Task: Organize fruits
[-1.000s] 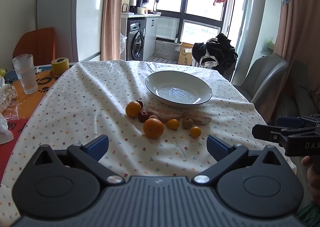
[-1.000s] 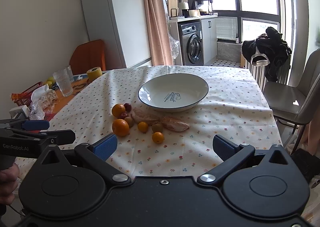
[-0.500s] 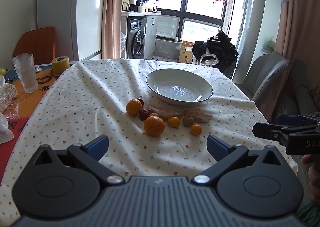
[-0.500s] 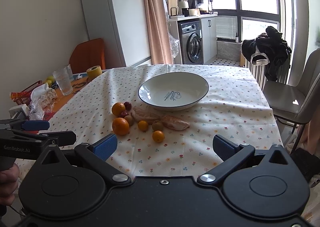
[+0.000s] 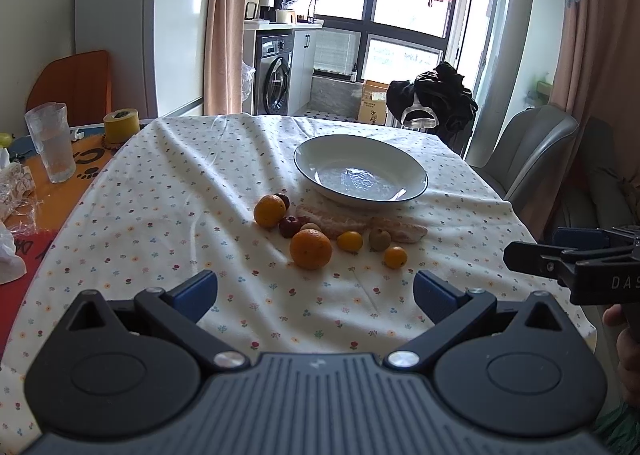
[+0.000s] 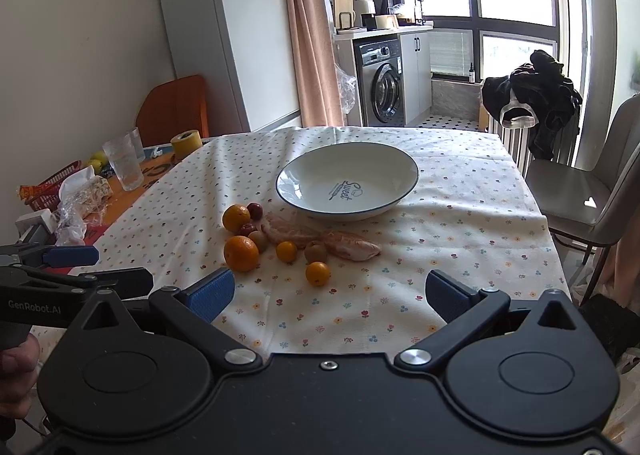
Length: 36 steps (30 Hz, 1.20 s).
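1. The left gripper point(image 5: 315, 289) stands wide open above the near edge of the tablecloth point(image 5: 168, 191); its blue pads point(image 5: 196, 289) touch nothing and hold nothing.
2. The right gripper point(image 6: 328, 293) is likewise spread wide and empty; from the left wrist view it shows side-on at 3 o'clock, off the table's edge.
3. The fruits lie in a loose cluster on the cloth, just at 6 o'clock of the white bowl point(image 6: 400, 159); none sits in the bowl.
4. The large orange point(image 5: 311, 249) is nearest the left gripper; a second orange point(image 5: 270, 210) lies at its 11 o'clock, with dark red fruits point(image 5: 289, 227) between them.
5. Two peeled citrus segments point(image 6: 350, 245) lie end to end, long axis running from 9 to 3 o'clock; the right one tapers toward 3 o'clock.
6. A small orange fruit point(image 6: 318, 273) lies at the front, apart from the rest; another point(image 6: 286, 251) and a brownish fruit point(image 6: 315, 252) lie just behind it.
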{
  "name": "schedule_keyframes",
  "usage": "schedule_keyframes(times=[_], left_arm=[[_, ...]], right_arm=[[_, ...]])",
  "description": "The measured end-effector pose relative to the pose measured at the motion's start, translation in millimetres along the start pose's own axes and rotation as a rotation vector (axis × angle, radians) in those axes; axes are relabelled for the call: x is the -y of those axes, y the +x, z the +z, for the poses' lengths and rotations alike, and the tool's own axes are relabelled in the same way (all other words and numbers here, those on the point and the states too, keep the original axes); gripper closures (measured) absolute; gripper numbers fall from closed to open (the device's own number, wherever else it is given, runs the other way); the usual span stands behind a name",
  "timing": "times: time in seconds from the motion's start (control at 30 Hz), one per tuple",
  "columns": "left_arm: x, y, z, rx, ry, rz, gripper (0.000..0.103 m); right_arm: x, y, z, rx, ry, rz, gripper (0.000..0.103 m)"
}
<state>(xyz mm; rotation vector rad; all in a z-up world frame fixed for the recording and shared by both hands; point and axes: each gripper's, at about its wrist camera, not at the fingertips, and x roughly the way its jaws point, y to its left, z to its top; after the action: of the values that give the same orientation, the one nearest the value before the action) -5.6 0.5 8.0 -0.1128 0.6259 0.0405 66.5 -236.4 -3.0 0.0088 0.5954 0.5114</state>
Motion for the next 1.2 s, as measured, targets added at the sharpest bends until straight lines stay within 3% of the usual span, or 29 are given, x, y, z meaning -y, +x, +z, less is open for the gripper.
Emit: schedule_keyframes(times=[1.2], left_arm=[[-2.8,9.7,-5.2,-0.015,-0.001,-0.015,0.0]], right_arm=[[-3.6,10.4,-3.6,-0.021,-0.012,0.024,0.0]])
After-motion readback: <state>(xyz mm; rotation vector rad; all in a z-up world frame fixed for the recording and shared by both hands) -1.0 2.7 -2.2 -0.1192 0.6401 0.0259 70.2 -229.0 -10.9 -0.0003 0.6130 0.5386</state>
